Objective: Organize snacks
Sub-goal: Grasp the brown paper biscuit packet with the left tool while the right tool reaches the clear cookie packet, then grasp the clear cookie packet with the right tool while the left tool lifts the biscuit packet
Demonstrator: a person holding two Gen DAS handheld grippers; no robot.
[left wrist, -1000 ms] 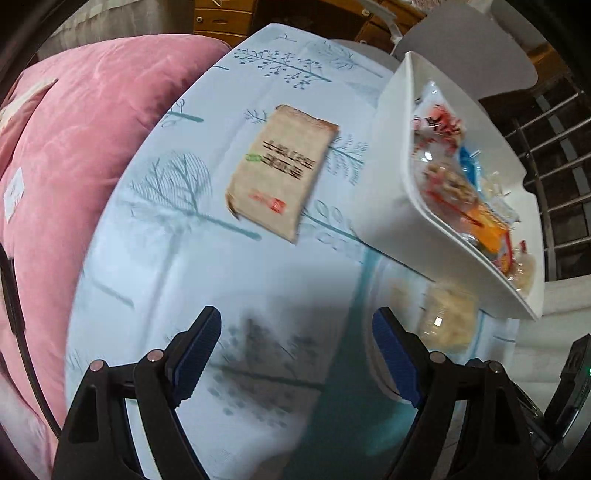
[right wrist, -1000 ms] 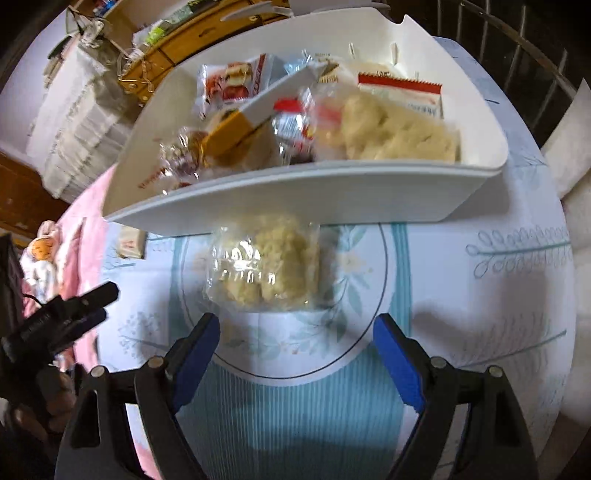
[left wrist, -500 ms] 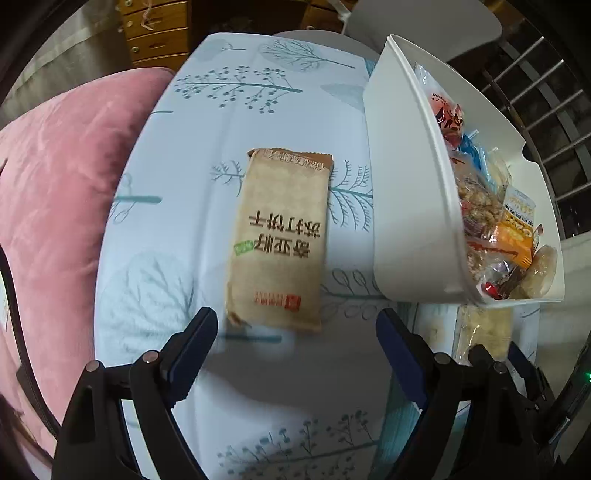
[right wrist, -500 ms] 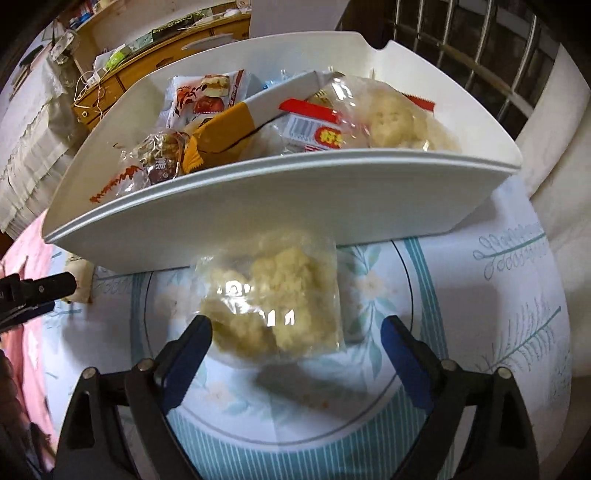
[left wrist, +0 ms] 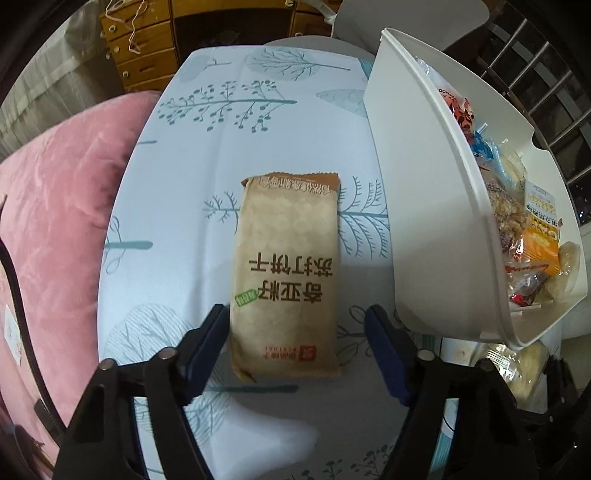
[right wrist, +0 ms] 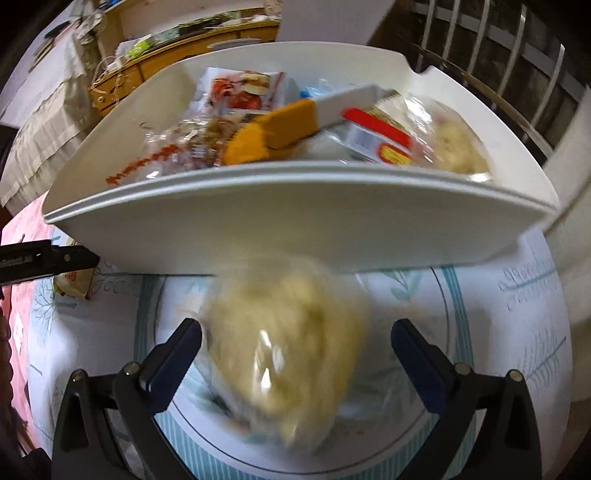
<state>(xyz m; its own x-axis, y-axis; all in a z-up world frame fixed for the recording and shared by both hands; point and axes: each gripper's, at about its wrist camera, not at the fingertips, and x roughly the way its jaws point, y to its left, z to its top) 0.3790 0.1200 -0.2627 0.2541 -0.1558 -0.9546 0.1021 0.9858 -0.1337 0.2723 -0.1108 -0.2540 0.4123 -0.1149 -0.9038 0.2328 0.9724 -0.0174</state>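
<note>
A brown cracker packet (left wrist: 286, 273) lies flat on the tree-print tablecloth, left of the white snack bin (left wrist: 424, 206). My left gripper (left wrist: 295, 347) is open, its fingers on either side of the packet's near end, the left pad close to its edge. A clear bag of pale yellow puffed snacks (right wrist: 291, 354) lies on the cloth in front of the bin (right wrist: 295, 236), blurred. My right gripper (right wrist: 295, 365) is open with the bag between its fingers. The bin holds several wrapped snacks (right wrist: 280, 125).
A pink cushion (left wrist: 55, 229) lies left of the table. A wooden drawer unit (left wrist: 147, 48) stands behind it. Metal bars (right wrist: 491, 62) and a white chair back (left wrist: 413, 18) are beyond the bin. The left gripper's tip (right wrist: 48, 258) shows at the right wrist view's left edge.
Both grippers moved forward and down. The left one now straddles the cracker packet's near end; the right one now straddles the puffed snack bag. Both stayed open.
</note>
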